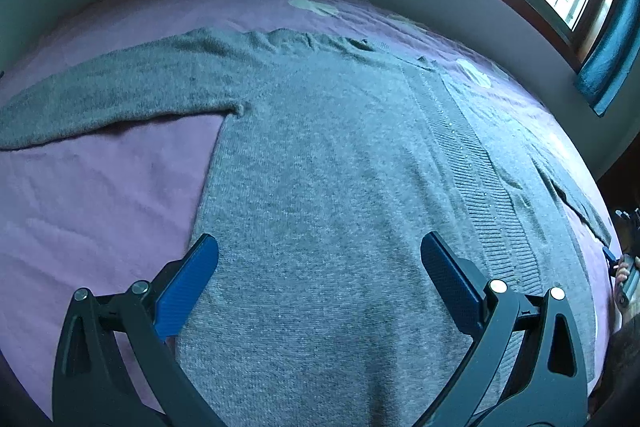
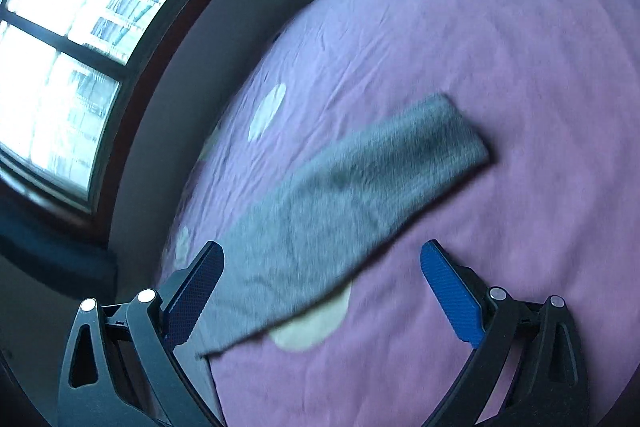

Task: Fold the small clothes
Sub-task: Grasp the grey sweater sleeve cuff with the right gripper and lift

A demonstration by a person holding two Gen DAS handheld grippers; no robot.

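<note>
The left gripper [image 1: 319, 253] hangs with its blue pads [image 1: 188, 283] spread wide over the lower body of a grey knit sweater [image 1: 320, 155] — nothing is pinched between them. The sweater lies flat on a pink bedsheet [image 1: 88, 195], one sleeve [image 1: 100, 99] stretched out to the left. In the right wrist view, the right gripper [image 2: 322, 263] is likewise splayed and empty above the other sleeve [image 2: 360, 187], which runs diagonally across the sheet — blurred in this view. A window [image 2: 80, 47] stands beyond the bed's edge.
</note>
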